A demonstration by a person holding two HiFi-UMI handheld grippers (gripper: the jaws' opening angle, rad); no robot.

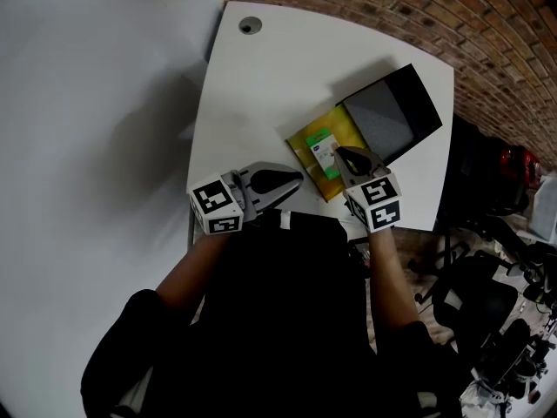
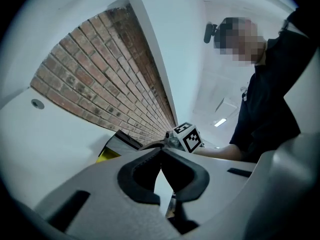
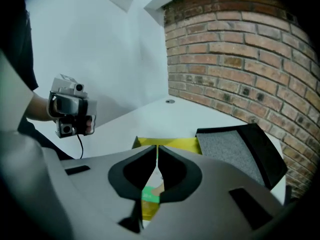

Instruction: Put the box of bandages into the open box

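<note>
The bandage box [image 1: 324, 154], white with a green patch, lies flat inside the open yellow box [image 1: 350, 129] on the white table [image 1: 261, 94]. The yellow box's black lid [image 1: 393, 110], lined with grey foam, stands folded back to its right. My right gripper [image 1: 345, 155] hovers just over the bandage box's near end, jaws together and nothing between them. In the right gripper view the tips [image 3: 157, 149] meet above the bandage box [image 3: 149, 195] and the yellow box [image 3: 170, 144]. My left gripper [image 1: 298, 179] rests shut and empty near the table's front edge, left of the yellow box.
A round cable hole [image 1: 250, 25] sits at the table's far left corner. A brick wall [image 1: 452, 16] runs behind the table. Past the table's right edge are a dark office chair [image 1: 474, 294] and clutter on the floor.
</note>
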